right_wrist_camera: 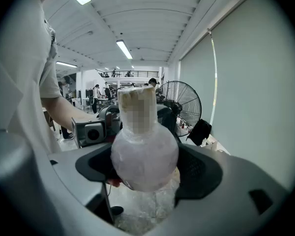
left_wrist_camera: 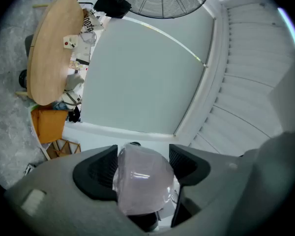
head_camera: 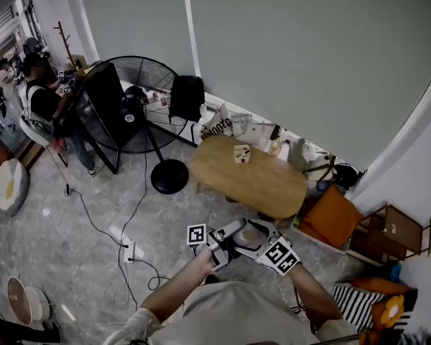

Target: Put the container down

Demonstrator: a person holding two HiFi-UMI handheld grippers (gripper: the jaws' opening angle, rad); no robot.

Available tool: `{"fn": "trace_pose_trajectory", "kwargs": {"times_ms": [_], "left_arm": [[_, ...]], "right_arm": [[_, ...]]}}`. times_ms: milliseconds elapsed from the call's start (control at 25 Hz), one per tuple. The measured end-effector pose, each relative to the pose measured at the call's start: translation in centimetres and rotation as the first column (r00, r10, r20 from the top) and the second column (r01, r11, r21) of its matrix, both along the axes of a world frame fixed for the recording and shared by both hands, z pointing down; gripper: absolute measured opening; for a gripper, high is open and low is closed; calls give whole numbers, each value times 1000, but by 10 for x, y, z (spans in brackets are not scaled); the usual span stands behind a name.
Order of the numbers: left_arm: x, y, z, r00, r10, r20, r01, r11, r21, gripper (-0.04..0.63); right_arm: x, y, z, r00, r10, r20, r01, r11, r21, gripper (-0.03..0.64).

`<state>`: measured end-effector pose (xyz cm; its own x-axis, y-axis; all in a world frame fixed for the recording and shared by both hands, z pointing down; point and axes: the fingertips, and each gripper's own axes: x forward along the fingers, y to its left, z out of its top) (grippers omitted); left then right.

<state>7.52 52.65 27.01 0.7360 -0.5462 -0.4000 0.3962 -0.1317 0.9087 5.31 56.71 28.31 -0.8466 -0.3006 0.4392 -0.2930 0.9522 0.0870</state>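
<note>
A clear, round-bellied container (head_camera: 248, 236) is held up close in front of the person's chest, between both grippers. In the left gripper view its belly (left_wrist_camera: 142, 181) fills the gap between the two black pads, and my left gripper (left_wrist_camera: 142, 166) is shut on it. In the right gripper view the container (right_wrist_camera: 144, 161) stands with its neck upward, and my right gripper (right_wrist_camera: 145, 168) is shut on its belly. From the head view my left gripper (head_camera: 230, 241) and right gripper (head_camera: 262, 239) face each other around it, well above the floor.
An oval wooden table (head_camera: 273, 192) with a small box (head_camera: 241, 153) stands ahead by the wall. A large floor fan (head_camera: 140, 103) with its round base (head_camera: 169, 176) is at the left. Cables and a power strip (head_camera: 128, 250) lie on the floor; an orange cushion (head_camera: 330, 218) sits at the right.
</note>
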Motion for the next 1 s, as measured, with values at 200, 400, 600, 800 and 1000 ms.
{"fn": "trace_pose_trajectory", "kwargs": {"times_ms": [200,400,600,800,1000], "left_arm": [[-3,7,1,1000,-3,0,3,1000,12,324],[-6,9,2,1000,-2,2,2,1000,12,324],[-9,15,2,1000,2,9,-2,1000,3,324],[-12,17,3,1000,14,-5,-14,1000,0,324],[-17,18,6,1000,24,-4,-24,1000,-7,324]], "right_arm": [[-1,5,3,1000,1,4,-1,1000,16,388],[-4,8,5,1000,1,-1,-1,1000,17,388],[-7,15,3,1000,6,1,-6,1000,3,388],[-11,16,4,1000,18,12,-18,1000,2,388],[-17,16,6,999,31,21,-31,1000,-1,388]]}}
